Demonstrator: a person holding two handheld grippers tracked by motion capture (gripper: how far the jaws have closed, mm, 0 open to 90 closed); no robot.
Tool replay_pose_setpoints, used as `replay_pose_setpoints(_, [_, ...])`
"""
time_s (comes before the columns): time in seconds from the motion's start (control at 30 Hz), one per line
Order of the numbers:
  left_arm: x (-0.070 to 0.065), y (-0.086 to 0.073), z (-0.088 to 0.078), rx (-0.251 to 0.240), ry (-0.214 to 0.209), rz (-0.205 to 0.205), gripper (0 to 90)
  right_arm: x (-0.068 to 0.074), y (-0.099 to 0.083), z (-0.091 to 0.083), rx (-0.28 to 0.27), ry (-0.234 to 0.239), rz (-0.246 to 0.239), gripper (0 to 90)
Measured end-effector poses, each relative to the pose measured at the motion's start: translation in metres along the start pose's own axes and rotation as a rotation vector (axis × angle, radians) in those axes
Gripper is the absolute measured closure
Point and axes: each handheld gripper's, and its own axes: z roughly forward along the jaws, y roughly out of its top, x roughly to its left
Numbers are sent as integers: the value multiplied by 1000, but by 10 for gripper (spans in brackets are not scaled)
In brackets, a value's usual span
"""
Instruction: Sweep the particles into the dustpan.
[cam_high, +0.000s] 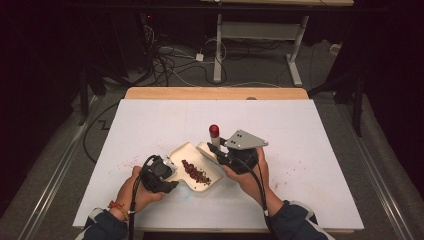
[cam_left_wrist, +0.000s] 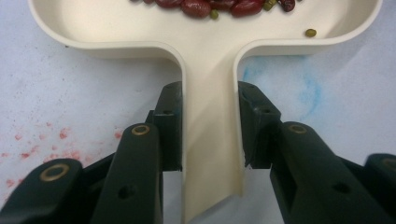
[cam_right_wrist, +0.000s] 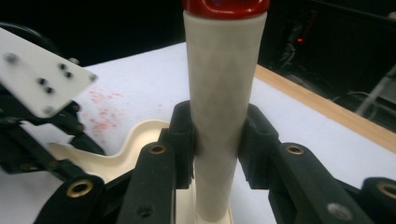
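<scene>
White paper covers the table (cam_high: 310, 165); on it, the left gripper (cam_left_wrist: 211, 133) pinches the handle of a cream tray (cam_left_wrist: 93, 35) holding red beans (cam_left_wrist: 196, 7), while the right gripper (cam_right_wrist: 217, 140) clamps an upright red-capped white cylinder (cam_right_wrist: 222, 84), perhaps a pestle, at the tray's far edge.

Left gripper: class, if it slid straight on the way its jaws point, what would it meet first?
The left gripper, shut on the tray's handle, points at the cream tray; probably its near rim, then the red beans.
</scene>
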Motion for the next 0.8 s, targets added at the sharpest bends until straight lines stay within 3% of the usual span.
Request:
replay_pose_setpoints(0.07, [0, 0, 0, -1, -2, 0, 639, 0, 2, -3, -15, 31, 20, 701])
replay_pose_setpoints(0.2, [0, 0, 1, 1, 0, 1, 639, 0, 7, -11, -36, 6, -1, 701])
replay_pose_setpoints(0.43, [0, 0, 1, 4, 0, 0, 639, -6, 9, -16, -49, -13, 6, 700])
replay_pose_setpoints(0.6, [0, -1, 2, 1, 1, -3, 639, -4, 6, -12, -25, -27, -18, 700])
replay_pose_setpoints(0.8, [0, 0, 3, 1, 0, -7, 639, 10, 2, -4, -14, 29, -31, 700])
